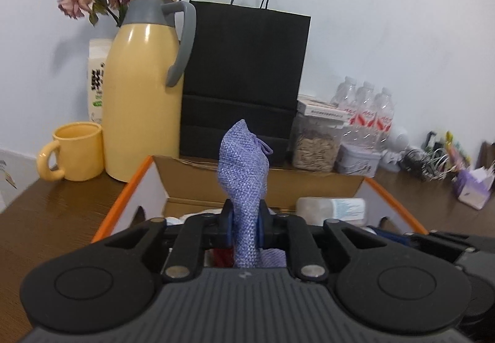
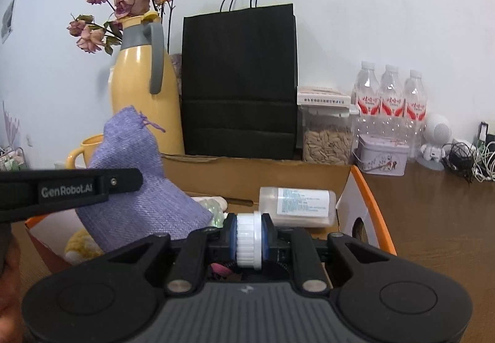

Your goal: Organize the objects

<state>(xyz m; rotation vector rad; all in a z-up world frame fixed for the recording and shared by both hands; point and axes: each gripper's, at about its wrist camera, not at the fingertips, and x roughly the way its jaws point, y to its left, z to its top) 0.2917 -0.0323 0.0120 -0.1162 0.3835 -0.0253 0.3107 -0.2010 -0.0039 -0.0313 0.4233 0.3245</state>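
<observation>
My left gripper (image 1: 245, 227) is shut on a purple woven drawstring pouch (image 1: 243, 169) and holds it upright over an open cardboard box (image 1: 130, 191) with orange edges. The pouch also shows in the right wrist view (image 2: 136, 188), with the left gripper's finger (image 2: 92, 185) across it. My right gripper (image 2: 248, 239) is shut on a white ribbed cap (image 2: 247, 239) over the same box (image 2: 368, 188). A clear plastic bottle with a white label (image 2: 297, 203) lies in the box, seen too in the left wrist view (image 1: 331, 210).
Behind the box stand a yellow thermos jug (image 1: 142, 95), a yellow mug (image 1: 77, 154), a black paper bag (image 2: 239, 80), a jar of seeds (image 2: 328, 139), water bottles (image 2: 391, 95), a tin (image 2: 380, 157) and tangled cables (image 2: 470, 157) on the brown table (image 2: 433, 219).
</observation>
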